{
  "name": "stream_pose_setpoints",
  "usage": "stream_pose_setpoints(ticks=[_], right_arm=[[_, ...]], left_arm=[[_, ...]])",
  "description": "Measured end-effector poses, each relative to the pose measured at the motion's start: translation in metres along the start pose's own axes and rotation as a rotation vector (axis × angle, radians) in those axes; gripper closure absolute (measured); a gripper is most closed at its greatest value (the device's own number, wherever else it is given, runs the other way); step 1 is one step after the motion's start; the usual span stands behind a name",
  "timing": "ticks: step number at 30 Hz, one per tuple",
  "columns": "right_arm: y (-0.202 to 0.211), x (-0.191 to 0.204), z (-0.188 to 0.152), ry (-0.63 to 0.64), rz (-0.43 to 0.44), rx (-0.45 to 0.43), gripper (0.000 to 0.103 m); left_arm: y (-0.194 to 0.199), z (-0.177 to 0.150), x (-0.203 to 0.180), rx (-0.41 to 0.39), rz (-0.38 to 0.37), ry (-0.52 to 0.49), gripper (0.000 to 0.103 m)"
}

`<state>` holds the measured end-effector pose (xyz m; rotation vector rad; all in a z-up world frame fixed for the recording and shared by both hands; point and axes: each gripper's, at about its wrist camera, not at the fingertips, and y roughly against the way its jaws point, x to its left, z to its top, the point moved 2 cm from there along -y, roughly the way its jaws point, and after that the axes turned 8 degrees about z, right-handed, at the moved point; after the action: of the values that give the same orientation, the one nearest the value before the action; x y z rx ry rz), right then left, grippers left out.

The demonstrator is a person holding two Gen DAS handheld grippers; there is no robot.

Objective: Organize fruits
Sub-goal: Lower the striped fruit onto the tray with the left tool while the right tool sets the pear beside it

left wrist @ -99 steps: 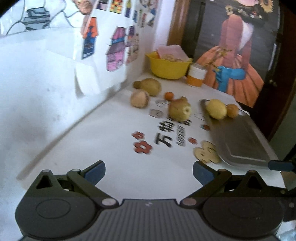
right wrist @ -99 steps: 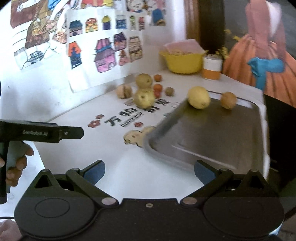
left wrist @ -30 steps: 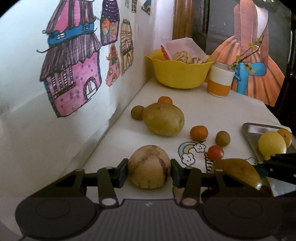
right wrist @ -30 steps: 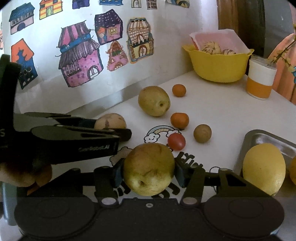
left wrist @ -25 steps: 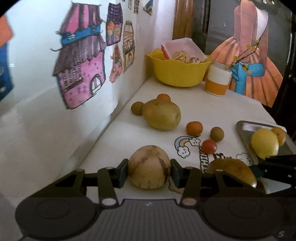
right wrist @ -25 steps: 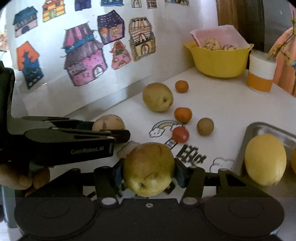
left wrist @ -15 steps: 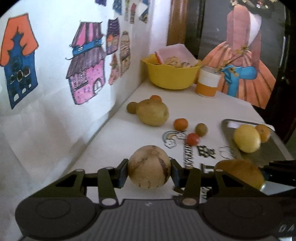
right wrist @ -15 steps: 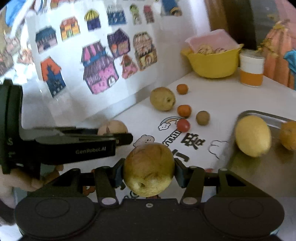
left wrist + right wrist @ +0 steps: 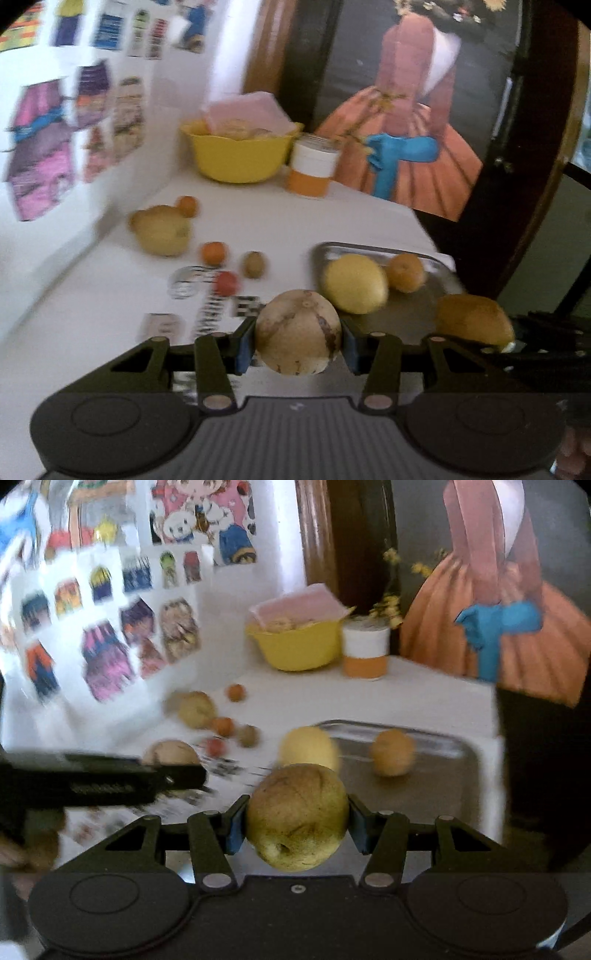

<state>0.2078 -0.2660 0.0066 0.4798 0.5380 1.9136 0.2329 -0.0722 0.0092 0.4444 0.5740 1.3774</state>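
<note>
My left gripper (image 9: 297, 341) is shut on a round tan striped fruit (image 9: 298, 331), held above the white table near the tray's left edge. My right gripper (image 9: 297, 825) is shut on a yellow-green pear (image 9: 297, 816), lifted over the near part of the metal tray (image 9: 436, 775). In the tray lie a yellow lemon (image 9: 355, 283) and a small orange (image 9: 406, 272). The left gripper's body (image 9: 103, 781) and its fruit (image 9: 170, 753) show at the left of the right wrist view. The pear (image 9: 472, 323) shows at the right of the left wrist view.
Loose on the table: a large yellow-brown fruit (image 9: 162, 234), small oranges (image 9: 213, 253), a red one (image 9: 226, 282), a brown one (image 9: 253, 264). A yellow bowl (image 9: 240, 157) and an orange-white cup (image 9: 312, 170) stand at the back. A wall with drawings runs along the left.
Both grippers closed on their fruits, lifted them and have swung right toward the tray. The tray with the lemon and orange now lies straight ahead.
</note>
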Motion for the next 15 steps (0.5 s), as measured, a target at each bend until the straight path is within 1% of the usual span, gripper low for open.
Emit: stream_pose_setpoints(ticks=[2,5,10,15], right_arm=[[-0.003,-0.012,-0.002,0.024,-0.014,0.01,0.047],[-0.011,-0.027,-0.005,0.039,-0.02,0.018,0.047],[-0.026,-0.044,-0.007,0.046,-0.014,0.03,0.047],[-0.037,-0.05,-0.006,0.034,-0.004,0.044,0.047]], left_arm=[[-0.007,-0.001,-0.012,0.009,-0.025,-0.002,0.052],[-0.021,-0.003,-0.029,0.019,-0.041,-0.016,0.052],[-0.04,-0.007,-0.045,0.036,-0.037,-0.041,0.052],[-0.047,-0.007,-0.047,0.042,-0.02,-0.051,0.052]])
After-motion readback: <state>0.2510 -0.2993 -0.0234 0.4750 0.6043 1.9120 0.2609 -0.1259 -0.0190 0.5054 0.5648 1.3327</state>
